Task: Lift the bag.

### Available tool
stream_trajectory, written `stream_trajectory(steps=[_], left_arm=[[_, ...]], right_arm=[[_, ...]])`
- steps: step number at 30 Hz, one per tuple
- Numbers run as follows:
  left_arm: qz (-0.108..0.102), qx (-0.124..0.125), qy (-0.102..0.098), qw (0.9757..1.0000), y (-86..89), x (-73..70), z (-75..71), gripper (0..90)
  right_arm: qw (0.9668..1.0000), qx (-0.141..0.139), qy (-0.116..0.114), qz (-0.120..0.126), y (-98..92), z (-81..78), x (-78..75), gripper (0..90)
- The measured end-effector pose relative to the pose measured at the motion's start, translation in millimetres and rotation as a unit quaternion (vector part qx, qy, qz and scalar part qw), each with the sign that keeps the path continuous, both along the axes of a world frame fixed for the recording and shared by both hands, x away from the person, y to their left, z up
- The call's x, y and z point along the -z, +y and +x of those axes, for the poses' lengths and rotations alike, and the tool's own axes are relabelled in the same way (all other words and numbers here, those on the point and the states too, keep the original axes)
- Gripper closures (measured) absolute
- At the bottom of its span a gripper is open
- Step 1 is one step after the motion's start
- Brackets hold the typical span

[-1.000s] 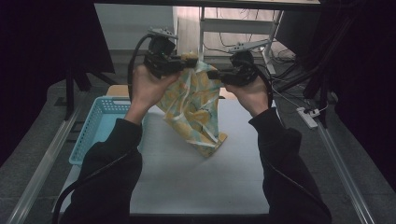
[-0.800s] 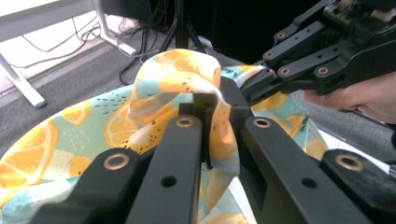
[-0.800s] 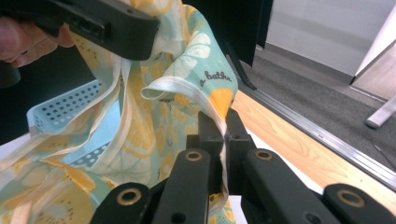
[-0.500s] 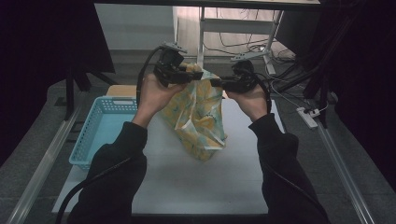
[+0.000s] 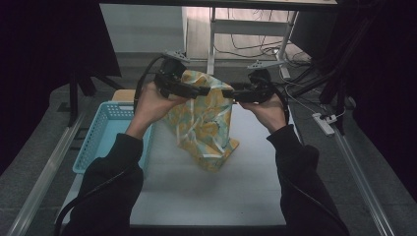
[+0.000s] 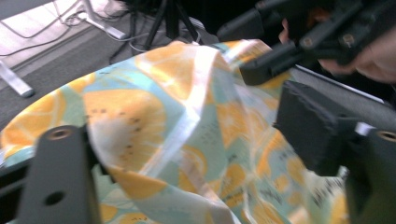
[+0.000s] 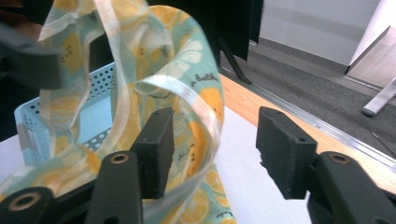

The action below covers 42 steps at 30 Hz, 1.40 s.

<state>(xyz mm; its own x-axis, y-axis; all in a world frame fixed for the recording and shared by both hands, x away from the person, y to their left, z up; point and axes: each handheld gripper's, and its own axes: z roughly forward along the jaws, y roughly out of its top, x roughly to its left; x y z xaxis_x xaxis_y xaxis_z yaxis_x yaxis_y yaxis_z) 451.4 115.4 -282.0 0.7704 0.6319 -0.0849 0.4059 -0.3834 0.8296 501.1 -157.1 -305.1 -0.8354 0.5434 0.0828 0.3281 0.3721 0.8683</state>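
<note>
So the lemon-print bag (image 5: 206,123) was upright near the white mat's (image 5: 196,201) far edge, bottom touching down, blue basket (image 5: 105,132) at its left. Both the left gripper (image 5: 205,91) and right gripper (image 5: 227,93) had just been opening, jaws spread, rim loose between them. Looked mostly placed; pulling clear remained.

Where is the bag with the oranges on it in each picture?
High view: the orange-print bag hangs in the middle, between the two tools, its bottom on the white table.
Left gripper view: the bag covers the middle and left, bulging over the left jaw.
Right gripper view: the bag hangs at the left, its edge looping beside the left jaw.
Shared landmark: the blue basket, left of the bag in the high view, behind it in the right gripper view.
</note>
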Motion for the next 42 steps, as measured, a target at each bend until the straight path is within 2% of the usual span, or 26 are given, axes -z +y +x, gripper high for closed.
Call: stream_trajectory(steps=[9, 15, 18, 20, 23, 25, 26, 30, 42], left_arm=[[0.028, 0.027, -0.005, 0.9992, 10.8, 8.7, -12.8, 3.1], [0.032, 0.032, -0.018, 0.9988, 24.9, 13.4, -24.6, 0.0], [0.033, 0.033, -0.017, 0.9988, 32.9, 15.7, -31.2, 0.0], [0.036, 0.03, -0.016, 0.9988, 37.9, 17.8, -35.2, 0.0], [0.039, 0.027, -0.016, 0.9987, 45.3, 22.1, -40.5, 0.0], [0.034, 0.026, -0.016, 0.9989, 50.2, 25.6, -43.2, 0.0], [0.033, 0.025, -0.016, 0.999, 52.4, 27.5, -44.4, 0.0], [0.037, 0.024, -0.008, 0.999, 60.2, 37.6, -48.4, 0.0], [0.049, -0.004, 0.009, 0.9988, 87.8, 63.6, -57.6, 0.0]], right_arm=[[0.9999, 0.005, 0.007, -0.007, -9.7, 0.0, 9.4, 45.0], [0.9998, 0.007, 0.016, -0.011, -11.8, 1.4, 21.9, 47.1], [0.9996, 0.008, 0.021, -0.017, -12.5, 1.8, 28.2, 50.0], [0.9995, 0.006, 0.025, -0.018, -13.4, 2.2, 31.9, 57.2], [0.9995, -0.001, 0.028, -0.016, -13.8, 1.2, 36.6, 76.3], [0.9993, -0.011, 0.033, -0.013, -13.2, 0.3, 38.9, 88.1], [0.9992, -0.015, 0.035, -0.013, -12.5, -0.2, 39.7, 89.9], [0.9992, -0.01, 0.034, -0.016, -10.9, -0.8, 40.5, 90.0], [0.9982, 0.045, 0.032, -0.024, -26.3, 6.5, 42.6, 90.0]])
